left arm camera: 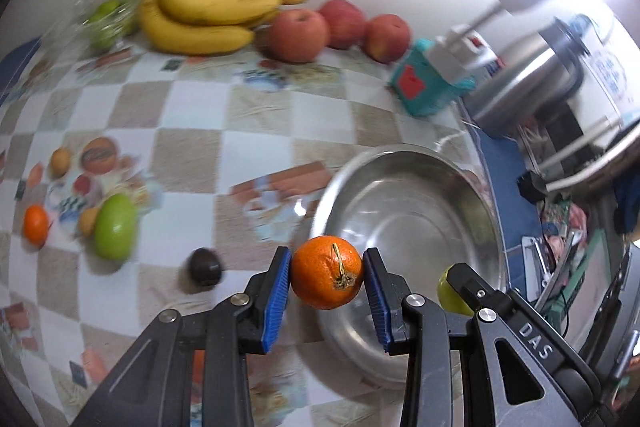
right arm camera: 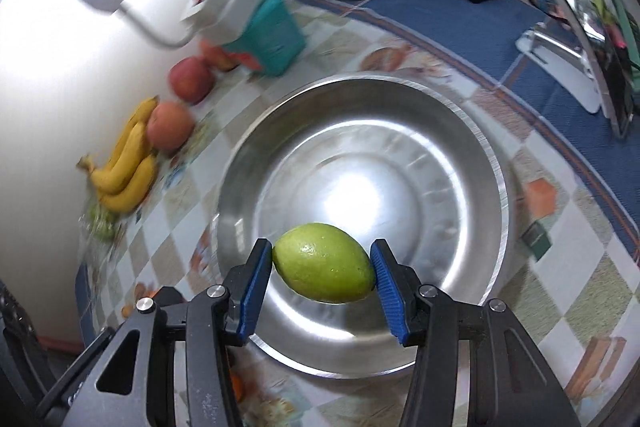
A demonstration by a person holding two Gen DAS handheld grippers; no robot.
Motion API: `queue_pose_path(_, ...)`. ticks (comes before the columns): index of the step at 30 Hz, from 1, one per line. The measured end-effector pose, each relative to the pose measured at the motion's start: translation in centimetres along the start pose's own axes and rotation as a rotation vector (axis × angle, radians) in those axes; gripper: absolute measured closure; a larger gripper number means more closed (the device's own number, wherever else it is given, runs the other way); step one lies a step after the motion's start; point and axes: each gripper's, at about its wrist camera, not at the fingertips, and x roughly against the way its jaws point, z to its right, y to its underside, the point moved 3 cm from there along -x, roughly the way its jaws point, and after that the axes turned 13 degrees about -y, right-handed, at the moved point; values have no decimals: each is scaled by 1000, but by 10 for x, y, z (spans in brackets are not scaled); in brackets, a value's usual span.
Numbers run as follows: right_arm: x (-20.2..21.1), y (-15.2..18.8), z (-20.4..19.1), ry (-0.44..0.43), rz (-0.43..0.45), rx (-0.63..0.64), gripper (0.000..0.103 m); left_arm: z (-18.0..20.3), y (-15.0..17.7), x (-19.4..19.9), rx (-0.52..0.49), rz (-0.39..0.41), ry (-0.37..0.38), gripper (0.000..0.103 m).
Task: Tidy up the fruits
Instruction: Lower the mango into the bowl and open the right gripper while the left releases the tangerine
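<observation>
Showing only leftward — dark, perhaps plum-like fruit (left arm camera: 205,266) beside green fruit (left arm camera: 115,227)

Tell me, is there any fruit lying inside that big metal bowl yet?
No, the metal bowl shows only bare shiny steel inside; the green fruit over it is pinched in the right gripper, not resting in the bowl.

wrist views, angled down, sharing bowl (left arm camera: 404,211)
</observation>
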Motion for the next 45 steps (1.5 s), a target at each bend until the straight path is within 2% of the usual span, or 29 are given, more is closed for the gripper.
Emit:
queue_pose_path(7,1,-23,28,62,30,-35,50,35,4,-16,-87,-10,-10,64)
queue_pose_path(13,-13,-26,44,102,-3,-50,50,42,10,-33,-130,-29,-53,64)
queue_pose_path(29,-24,-29,53,83,-87,-60,50,44,12,-38,-150,-33,-105,62)
queue_pose_path(33,-23,-32,48,92,-83,-31,50,43,11,-37,-143,-31,-99,60)
queue_pose_path(36,-22,-34,44,98,-83,-16,50,42,9,-32,-138,-21,-89,54)
queue_pose_path(45,1,-43,29,89,-34,49,50,28,2,-13,-86,2,-98,54)
